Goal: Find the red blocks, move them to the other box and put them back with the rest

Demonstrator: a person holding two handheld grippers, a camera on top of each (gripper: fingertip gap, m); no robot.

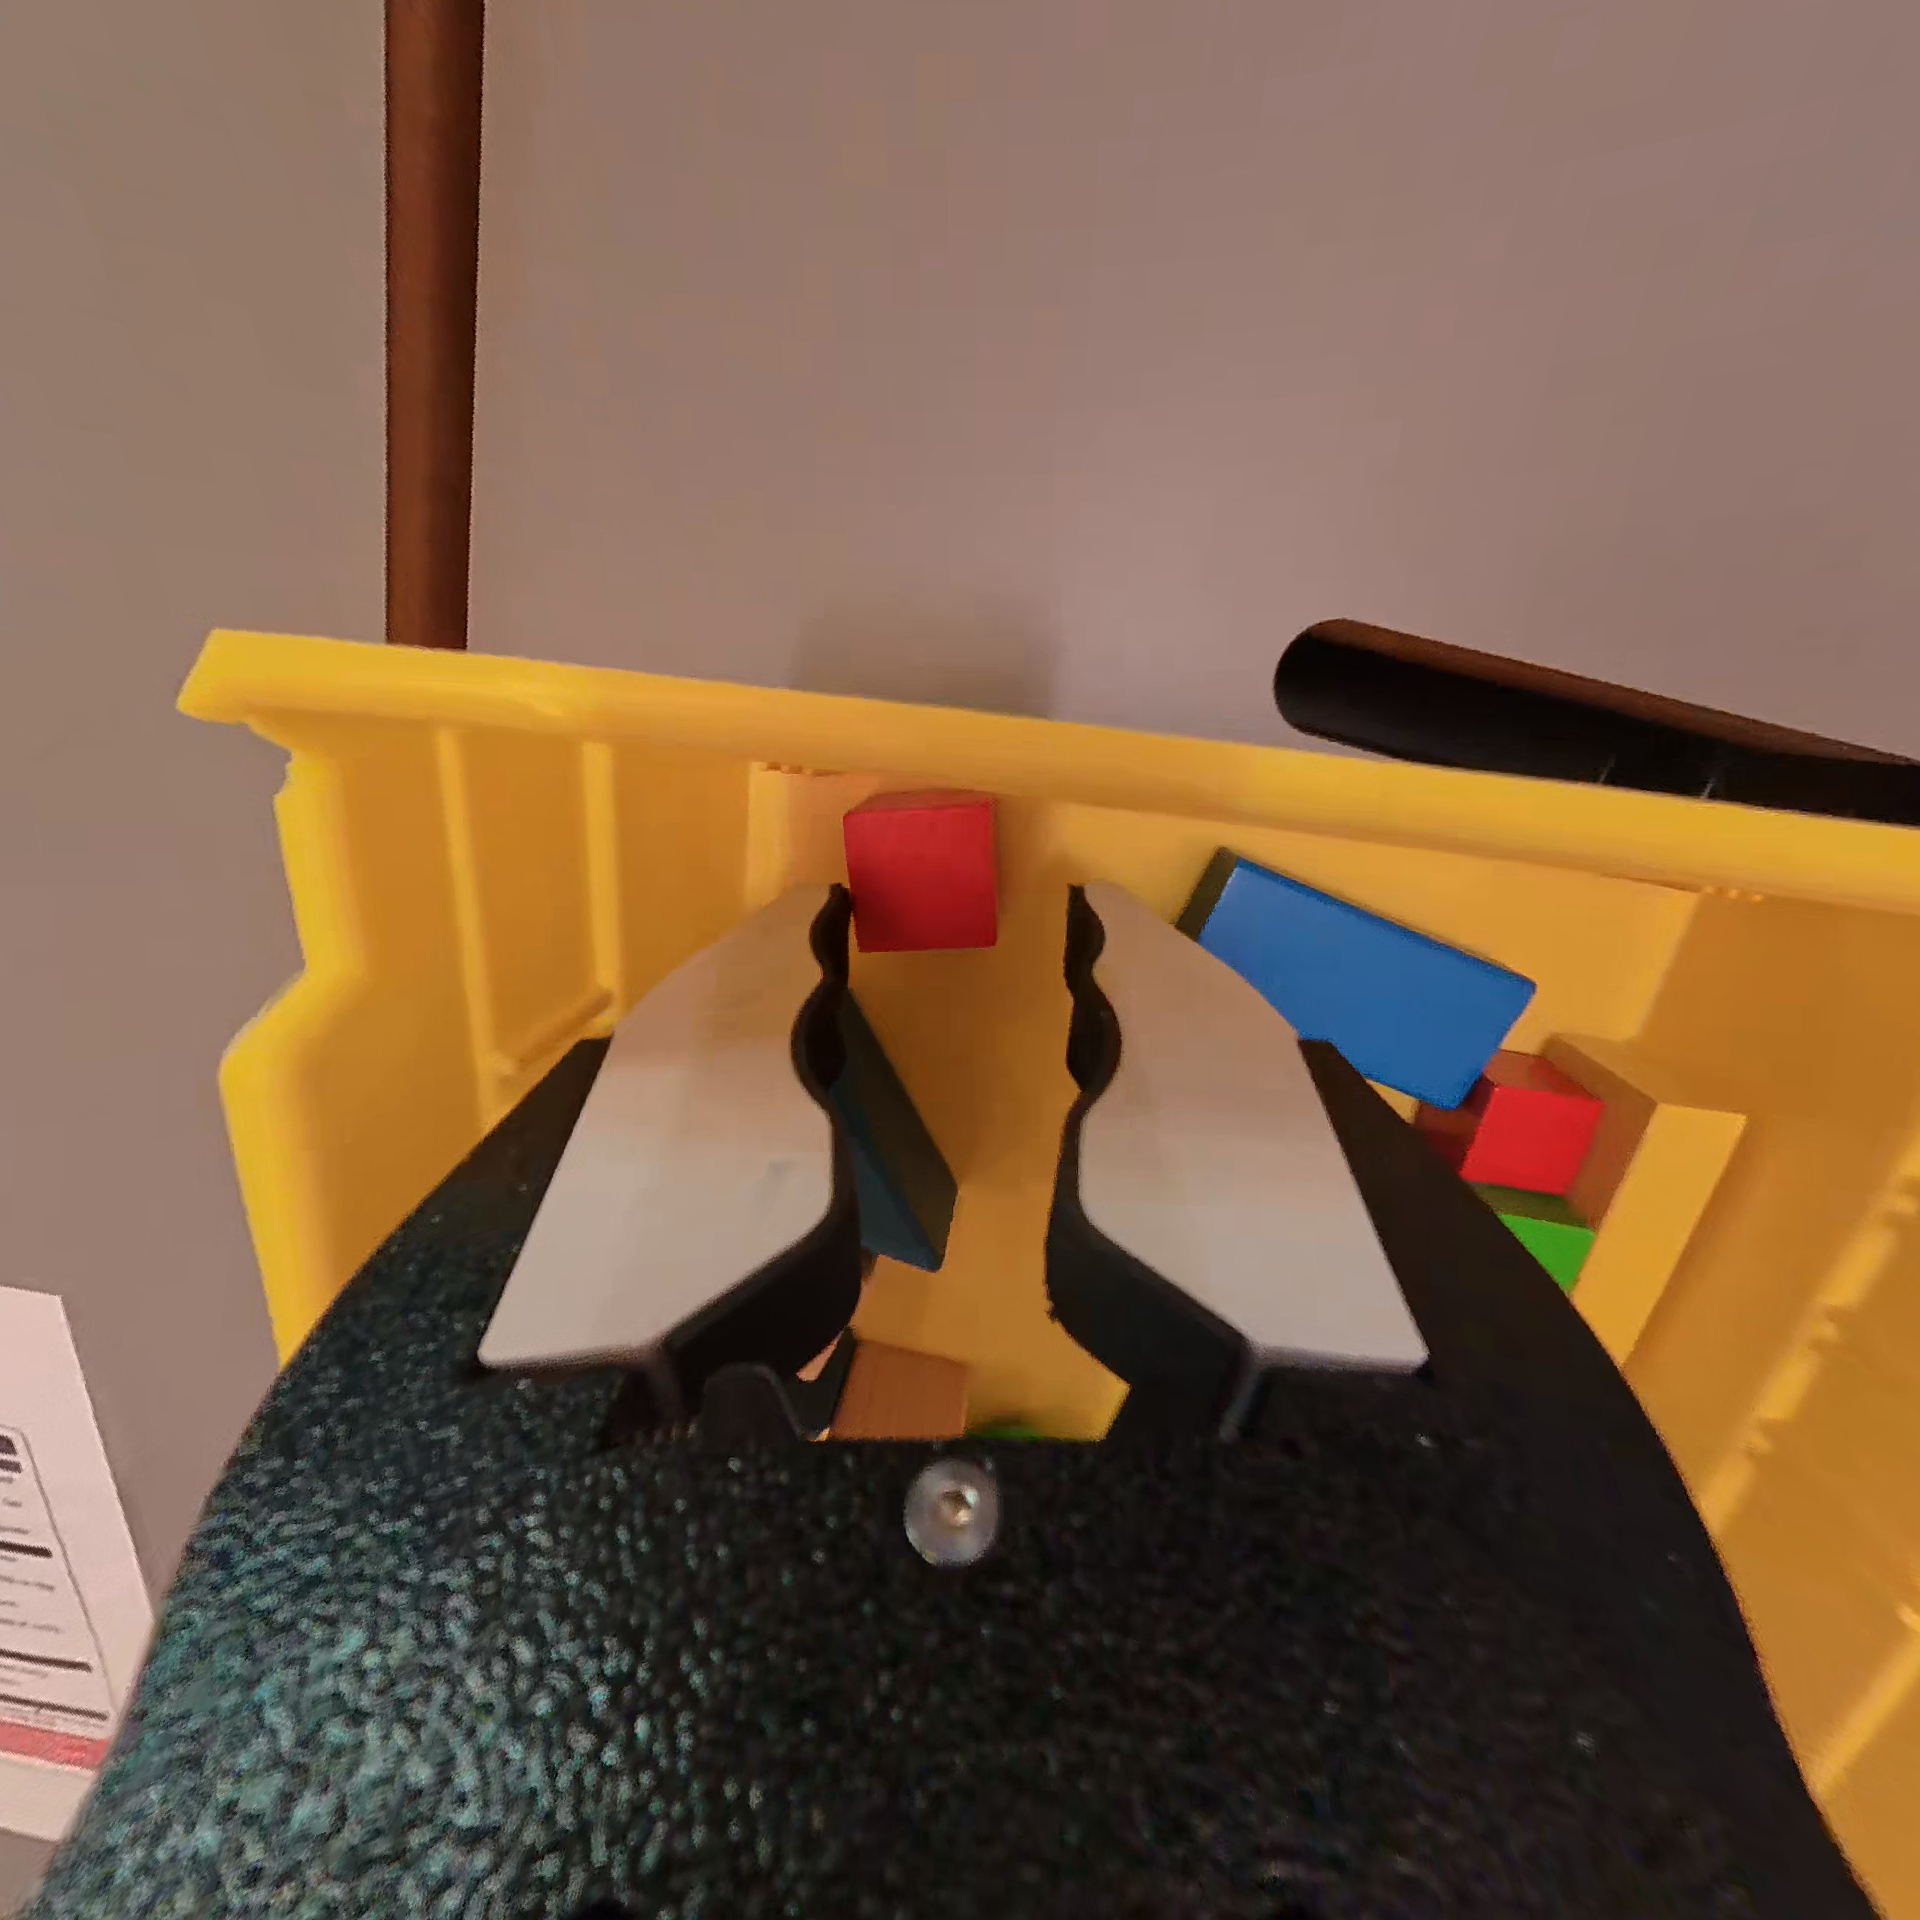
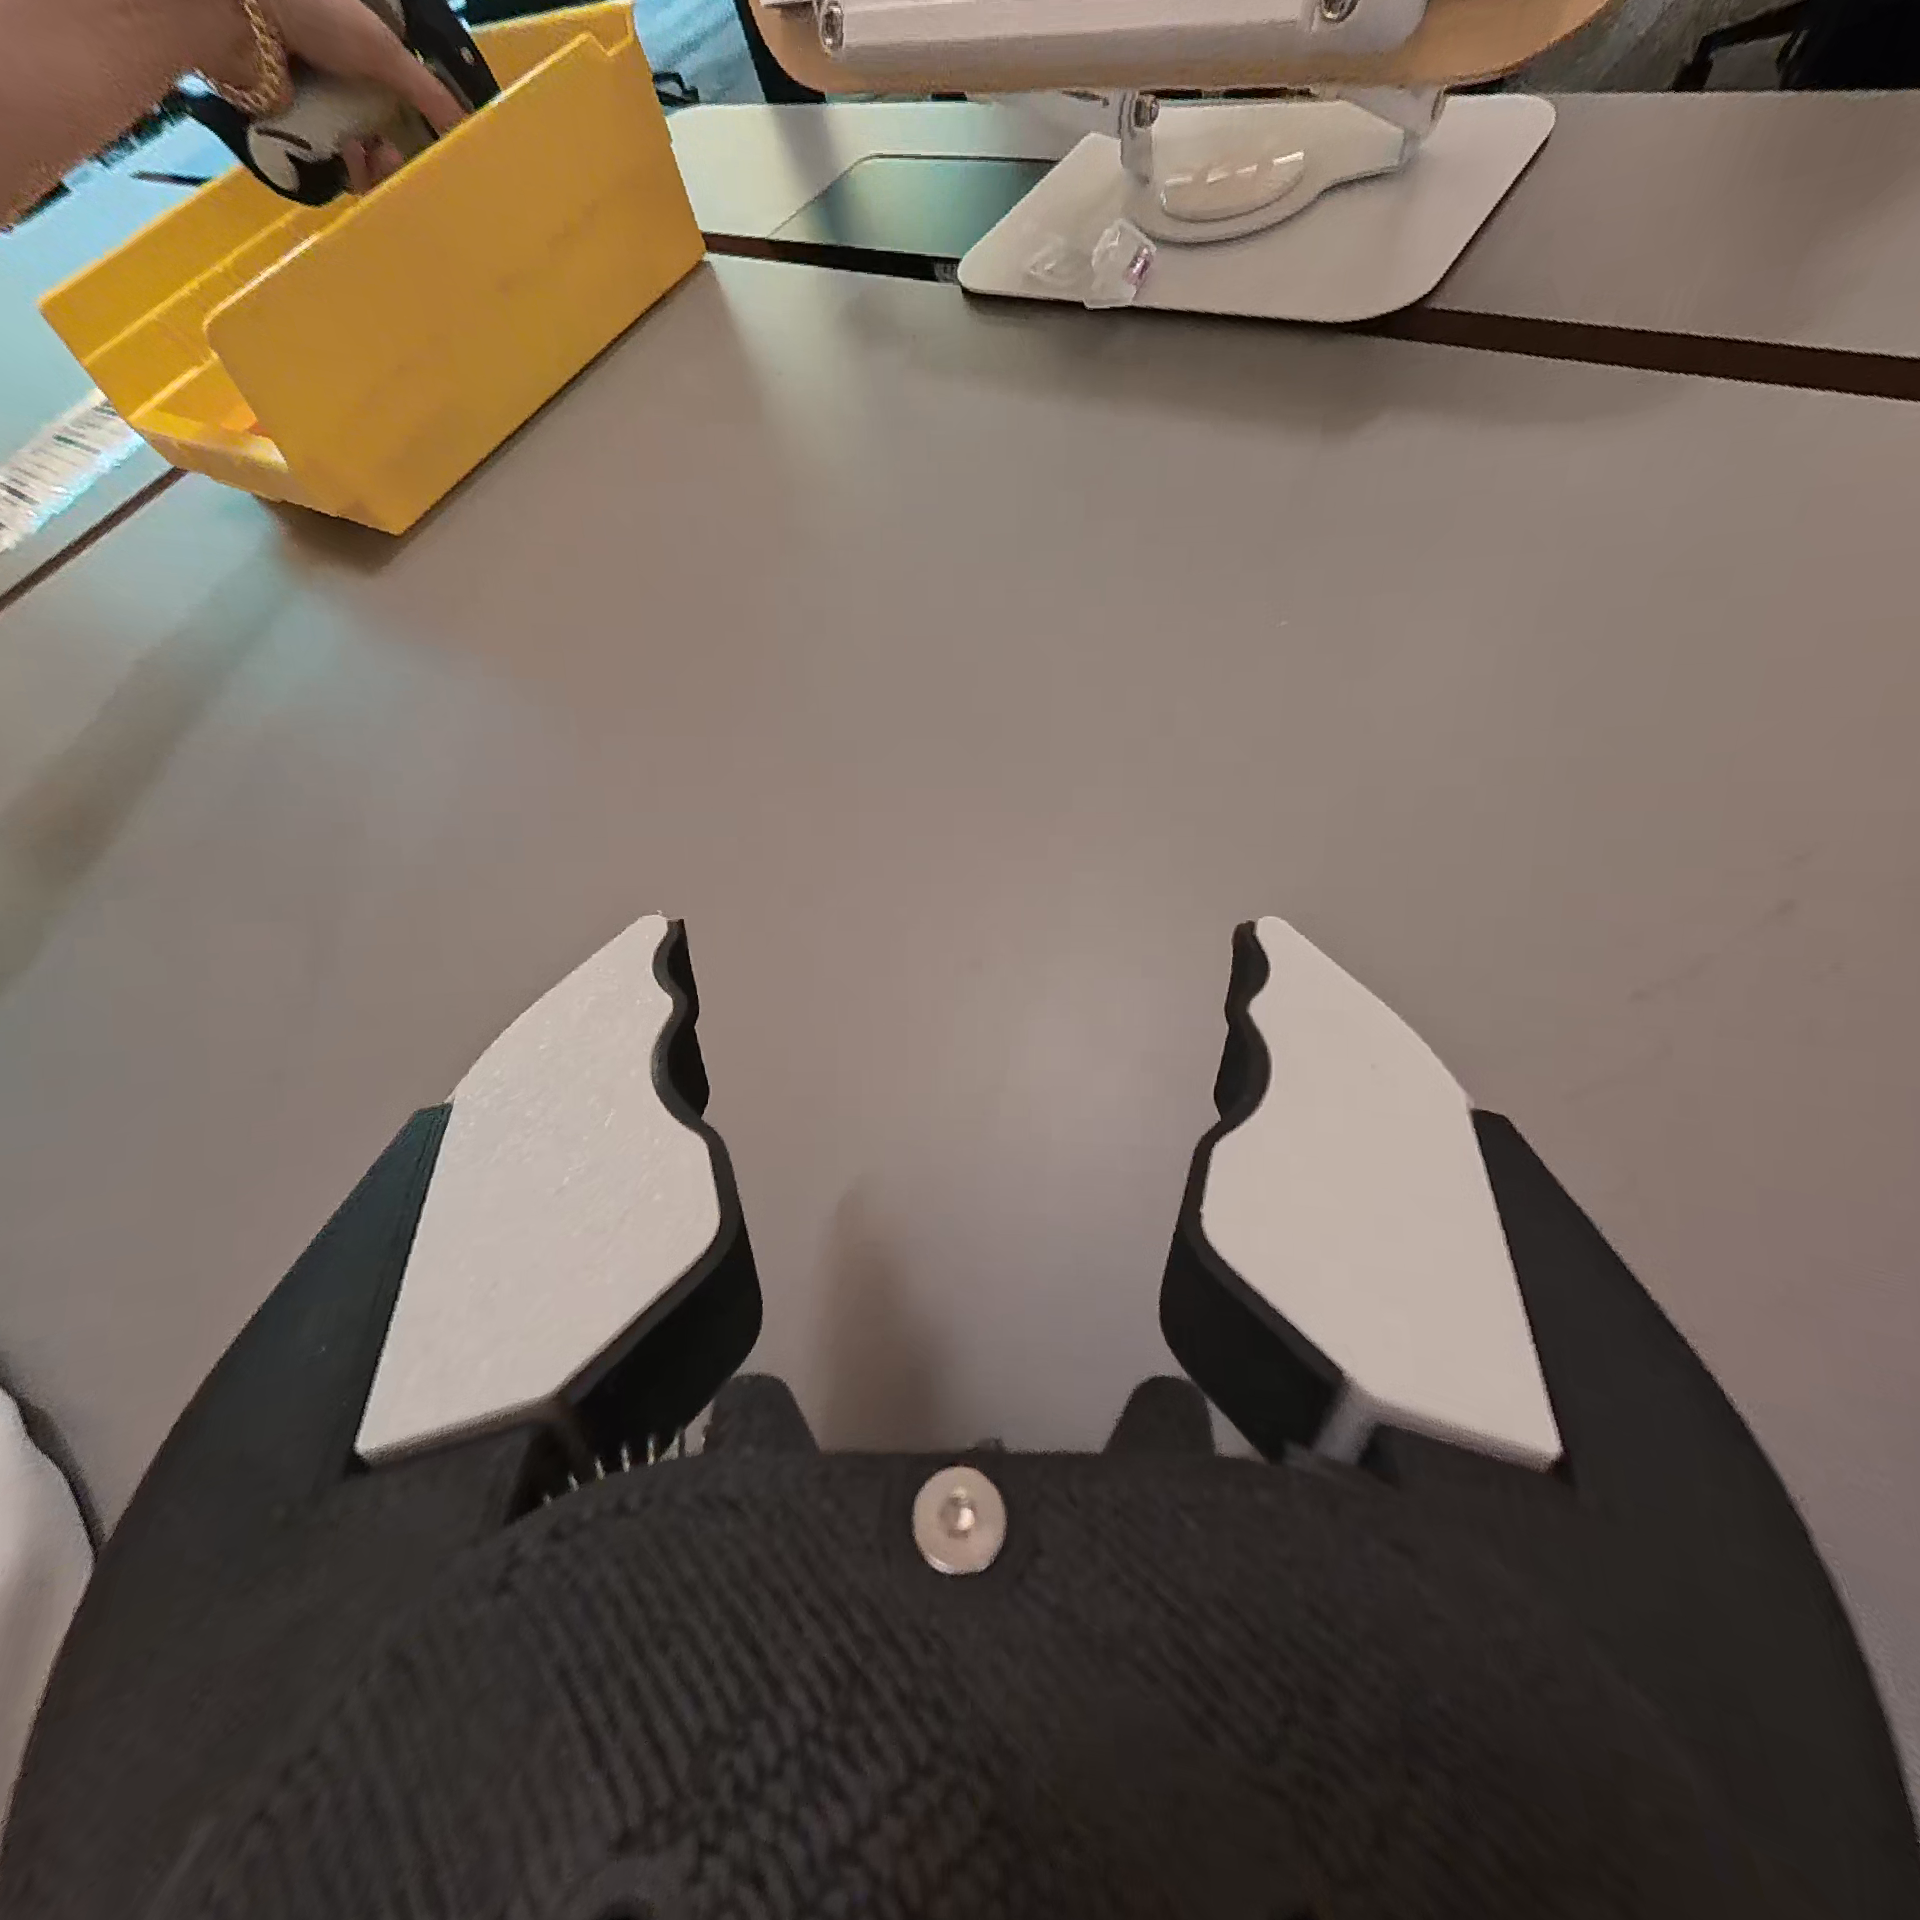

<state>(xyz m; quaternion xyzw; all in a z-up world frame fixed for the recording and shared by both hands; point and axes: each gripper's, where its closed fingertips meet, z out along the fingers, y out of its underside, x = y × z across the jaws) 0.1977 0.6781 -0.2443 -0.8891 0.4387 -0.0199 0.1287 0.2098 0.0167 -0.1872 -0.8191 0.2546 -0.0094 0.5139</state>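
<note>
Left wrist view: left gripper inside yellow box. Jaws apart, not gripping; red block lies just past the tips against the far wall, touching the left tip, clear of the right. Second red block lower right, under blue block.

Right wrist view: right gripper jaws wide, bare, over grey tabletop; box far left.

Blocks lie in the box, which stands on the table.

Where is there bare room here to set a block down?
The grey table lies bare between the yellow bin, the white stand base and the open right gripper. Inside the bin, blocks crowd the left gripper.
</note>
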